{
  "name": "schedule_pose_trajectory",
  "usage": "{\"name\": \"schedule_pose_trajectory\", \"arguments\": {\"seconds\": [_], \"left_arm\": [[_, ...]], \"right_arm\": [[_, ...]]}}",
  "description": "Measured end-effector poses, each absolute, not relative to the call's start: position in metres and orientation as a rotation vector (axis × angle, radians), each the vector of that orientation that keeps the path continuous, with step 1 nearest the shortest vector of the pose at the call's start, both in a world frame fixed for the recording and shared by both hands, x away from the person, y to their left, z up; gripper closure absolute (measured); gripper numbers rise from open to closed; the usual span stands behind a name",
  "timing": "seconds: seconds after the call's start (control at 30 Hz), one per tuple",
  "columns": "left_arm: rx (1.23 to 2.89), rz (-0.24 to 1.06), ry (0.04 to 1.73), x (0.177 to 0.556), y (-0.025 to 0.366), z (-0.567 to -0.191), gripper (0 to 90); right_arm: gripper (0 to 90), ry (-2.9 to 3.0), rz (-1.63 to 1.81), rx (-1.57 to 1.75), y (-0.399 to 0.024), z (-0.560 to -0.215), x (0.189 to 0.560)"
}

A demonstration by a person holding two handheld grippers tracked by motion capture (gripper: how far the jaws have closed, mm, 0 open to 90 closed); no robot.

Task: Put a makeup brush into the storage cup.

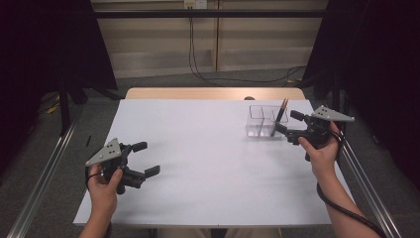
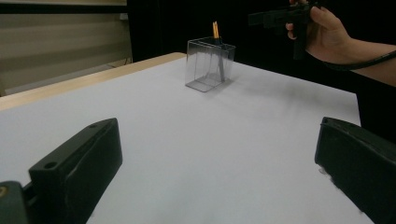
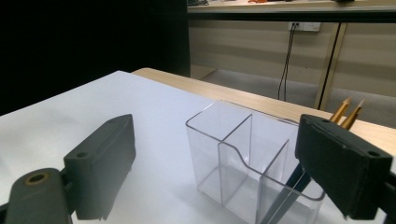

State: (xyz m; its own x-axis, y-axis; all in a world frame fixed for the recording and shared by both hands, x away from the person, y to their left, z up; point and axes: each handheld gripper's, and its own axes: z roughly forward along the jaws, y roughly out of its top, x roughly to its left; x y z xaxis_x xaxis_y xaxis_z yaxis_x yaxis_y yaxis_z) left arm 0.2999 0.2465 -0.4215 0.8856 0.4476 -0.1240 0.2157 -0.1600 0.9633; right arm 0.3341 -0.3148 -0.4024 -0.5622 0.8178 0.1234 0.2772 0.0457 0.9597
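A clear plastic organiser box (image 1: 261,121) with several compartments stands on the white table (image 1: 208,163) at the far right. Two dark pens with gold tips (image 1: 282,110) lean in its right compartment. My right gripper (image 1: 287,121) is just right of the box, pointing at it, jaws open and empty. In the right gripper view the box (image 3: 233,154) sits between my open right gripper's (image 3: 215,130) jaws, and the gold pen tips (image 3: 348,112) rise behind the right jaw. My left gripper (image 1: 146,158) hovers open and empty at the table's front left. In the left gripper view the box (image 2: 210,65) stands far ahead.
A strip of bare wood (image 1: 198,93) shows along the table's far edge. Metal rails (image 1: 44,168) run along both sides. Black cables (image 1: 233,78) lie on the floor behind, and dark curtains hang left and right.
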Motion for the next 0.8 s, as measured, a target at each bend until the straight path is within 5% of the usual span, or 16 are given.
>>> {"name": "schedule_pose_trajectory", "arguments": {"seconds": [0.8], "left_arm": [[1.747,0.217,0.509,0.299,0.249,-0.422,0.6]], "right_arm": [[10.3,1.917,1.574,1.089,-0.307,-0.418,0.310]]}}
